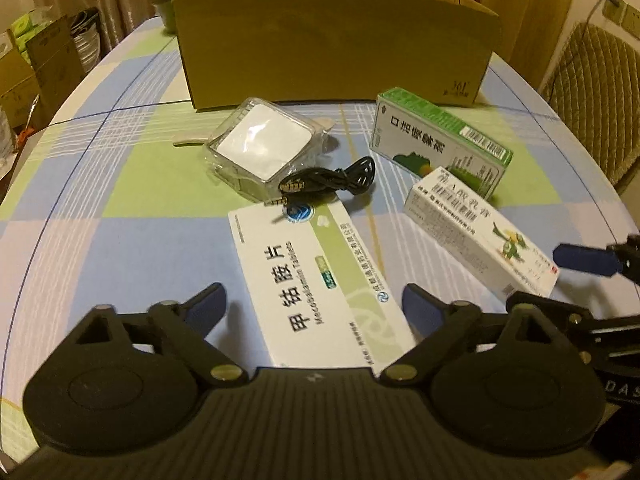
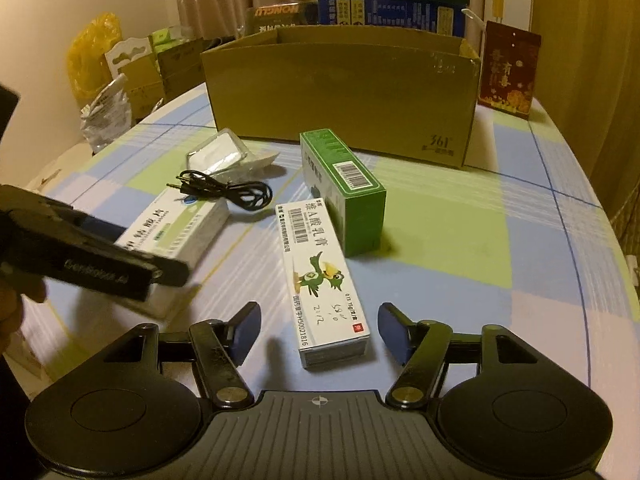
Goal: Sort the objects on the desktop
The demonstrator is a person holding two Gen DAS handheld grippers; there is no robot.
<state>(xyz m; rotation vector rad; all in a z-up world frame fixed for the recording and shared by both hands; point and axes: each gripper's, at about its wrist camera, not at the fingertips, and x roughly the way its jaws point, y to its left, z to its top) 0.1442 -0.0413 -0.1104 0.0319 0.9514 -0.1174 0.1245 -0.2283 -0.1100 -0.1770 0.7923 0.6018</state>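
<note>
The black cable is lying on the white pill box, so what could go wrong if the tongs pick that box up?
1. The black cable rests its plug on the white pill box; lifting could drag or flick it off.
2. The left tongs look barely wider than the box, so a finger may bump and push it.
3. The right tongs straddle the cream box, which seems to touch the green box; pulling it may shift that one.
</note>
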